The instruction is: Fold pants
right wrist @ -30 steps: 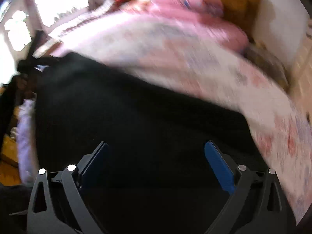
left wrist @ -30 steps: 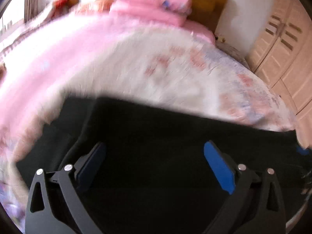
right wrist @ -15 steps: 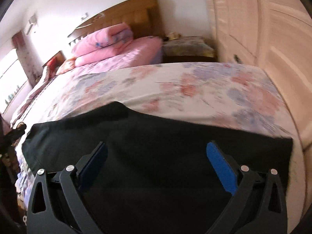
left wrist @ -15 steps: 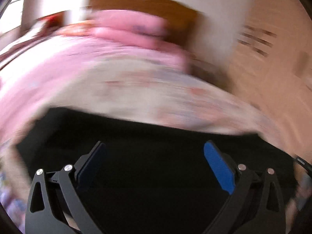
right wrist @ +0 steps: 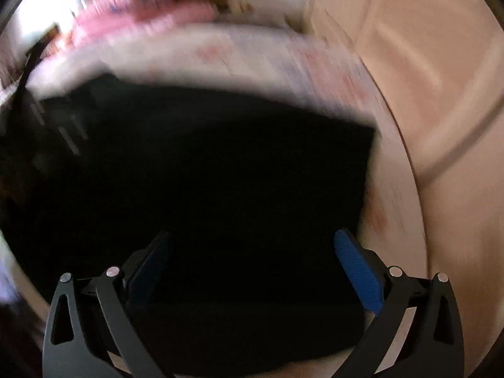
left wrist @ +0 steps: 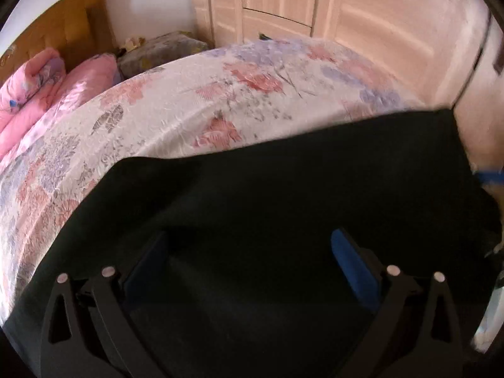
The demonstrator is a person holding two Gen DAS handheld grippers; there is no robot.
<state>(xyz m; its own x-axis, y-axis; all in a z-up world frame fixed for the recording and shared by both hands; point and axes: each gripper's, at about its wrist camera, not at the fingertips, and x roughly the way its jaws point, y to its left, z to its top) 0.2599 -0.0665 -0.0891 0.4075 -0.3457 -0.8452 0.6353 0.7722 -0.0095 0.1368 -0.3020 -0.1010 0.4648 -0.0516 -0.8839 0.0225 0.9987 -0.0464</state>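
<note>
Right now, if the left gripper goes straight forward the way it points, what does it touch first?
Most likely the black pants. The left gripper is open and the dark cloth fills the space between and ahead of its fingers. The floral bedspread lies beyond. Depth is unclear.

The pants [left wrist: 283,220] lay on the bed [left wrist: 189,110], pillows [left wrist: 47,88] at its head, wardrobe [left wrist: 315,6] behind.

Left wrist: low, close over pants [left wrist: 283,220], facing across bed [left wrist: 189,110] toward wardrobe [left wrist: 283,0] | Right wrist: same closeness, blurred | Shared: pants, bed, wardrobe
</note>
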